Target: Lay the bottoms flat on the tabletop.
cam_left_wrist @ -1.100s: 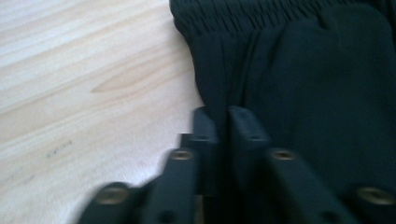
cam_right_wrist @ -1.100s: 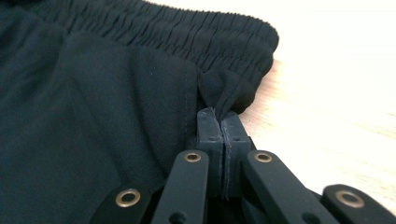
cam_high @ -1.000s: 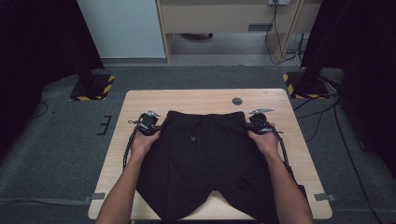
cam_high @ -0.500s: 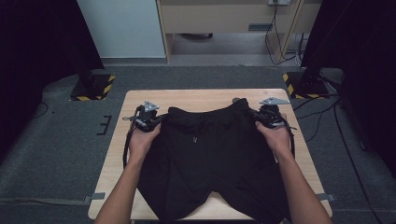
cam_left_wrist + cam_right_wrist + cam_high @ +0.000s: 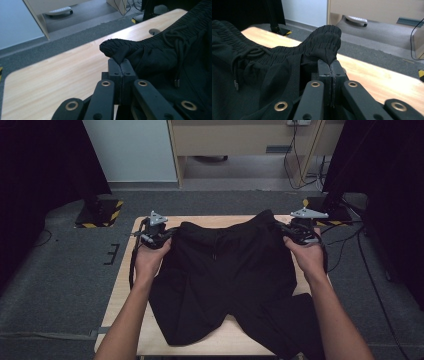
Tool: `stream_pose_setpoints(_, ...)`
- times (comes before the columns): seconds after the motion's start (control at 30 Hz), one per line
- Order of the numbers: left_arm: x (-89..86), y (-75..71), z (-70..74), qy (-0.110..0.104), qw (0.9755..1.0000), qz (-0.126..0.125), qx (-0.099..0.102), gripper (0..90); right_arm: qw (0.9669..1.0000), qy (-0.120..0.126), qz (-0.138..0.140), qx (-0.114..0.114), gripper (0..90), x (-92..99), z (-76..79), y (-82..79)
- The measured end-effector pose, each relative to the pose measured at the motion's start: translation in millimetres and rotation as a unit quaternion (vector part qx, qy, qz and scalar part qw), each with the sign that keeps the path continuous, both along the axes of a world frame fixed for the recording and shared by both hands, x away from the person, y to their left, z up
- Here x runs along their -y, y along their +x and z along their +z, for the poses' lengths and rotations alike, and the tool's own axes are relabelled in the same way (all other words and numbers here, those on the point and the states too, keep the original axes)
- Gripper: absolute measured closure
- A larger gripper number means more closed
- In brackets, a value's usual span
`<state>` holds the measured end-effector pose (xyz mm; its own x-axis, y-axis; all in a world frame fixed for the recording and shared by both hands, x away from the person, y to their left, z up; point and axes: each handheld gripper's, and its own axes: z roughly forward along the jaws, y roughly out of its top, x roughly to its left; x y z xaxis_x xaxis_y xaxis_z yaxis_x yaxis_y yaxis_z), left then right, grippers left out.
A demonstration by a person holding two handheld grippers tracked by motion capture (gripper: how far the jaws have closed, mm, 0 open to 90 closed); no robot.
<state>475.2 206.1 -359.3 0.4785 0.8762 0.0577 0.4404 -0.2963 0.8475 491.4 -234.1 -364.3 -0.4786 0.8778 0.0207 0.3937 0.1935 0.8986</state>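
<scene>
In the high view, black trousers (image 5: 225,280) lie spread on the wooden table (image 5: 125,290), waistband at the far side between the left gripper (image 5: 167,234) and the right gripper (image 5: 284,229), legs running back toward the person.

In the left gripper view, the jaws are pressed together on a waistband corner (image 5: 115,48); the drawstring (image 5: 178,62) hangs to their right.

In the right gripper view, the jaws pinch the other waistband corner (image 5: 327,40), fabric spreading to their left.

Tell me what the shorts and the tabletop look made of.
Shorts: black matte knit fabric, probably cotton or synthetic jersey; ribbed elastic waistband, cord drawstring with metal-looking tips. Table: pale wood-grain top, smooth, likely laminate or veneer.
</scene>
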Motion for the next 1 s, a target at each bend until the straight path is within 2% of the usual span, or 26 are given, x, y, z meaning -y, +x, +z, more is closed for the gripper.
stream_pose_setpoints(0.2,2.5,5.9,18.1,0.001,0.9999,-0.002,0.01,89.3,0.9999,0.006,-0.007,0.012,89.3,5.0,19.3,2.8)
stream_pose_setpoints(0.4,2.2,14.9,27.9,0.008,0.9999,-0.001,0.009,89.3,0.9999,0.002,-0.01,0.011,89.3,3.6,26.1,12.7)
stream_pose_setpoints(1.0,-0.5,56.0,20.7,-0.009,0.9999,0.009,-0.005,89.3,0.9999,0.008,-0.012,0.002,89.3,6.0,25.5,52.8)
